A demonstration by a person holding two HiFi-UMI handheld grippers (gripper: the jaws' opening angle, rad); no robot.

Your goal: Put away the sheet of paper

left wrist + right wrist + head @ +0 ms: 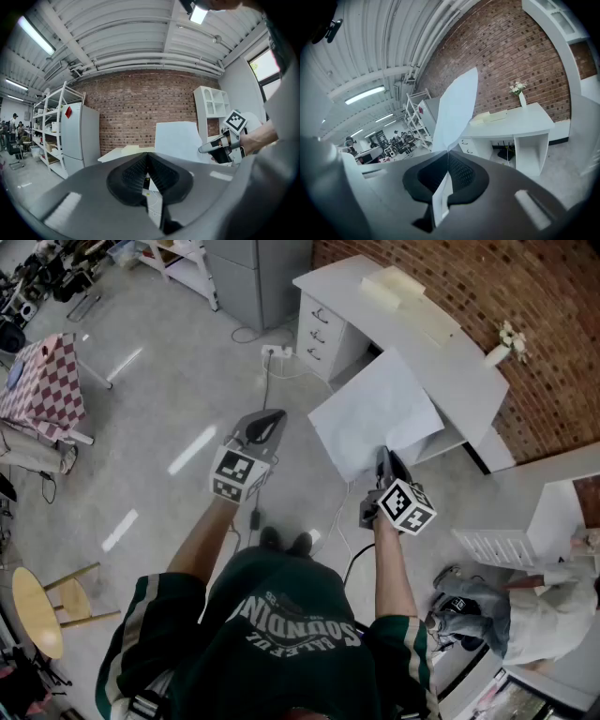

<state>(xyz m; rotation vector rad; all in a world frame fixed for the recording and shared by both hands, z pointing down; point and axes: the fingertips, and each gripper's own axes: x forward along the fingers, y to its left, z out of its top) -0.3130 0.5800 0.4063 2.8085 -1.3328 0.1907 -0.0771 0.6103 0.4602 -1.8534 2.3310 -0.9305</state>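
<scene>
The white sheet of paper (375,413) hangs in the air over the floor in front of the white desk (441,343). My right gripper (384,458) is shut on its near edge. In the right gripper view the sheet (457,108) rises upright from between the closed jaws of that gripper (448,157). My left gripper (263,426) is held to the left of the sheet, apart from it. Its jaws (147,154) meet at the tips with nothing between them. From the left gripper view I see the paper (178,140) and the right gripper (224,144) to the right.
The desk has drawers (319,334) on its left side and a small vase of flowers (509,338) by the brick wall. A grey cabinet (253,277) stands behind, cables (267,362) lie on the floor. A checkered table (42,381) and yellow stool (33,610) are left; a white shelf unit (553,521) and a person (525,610) are right.
</scene>
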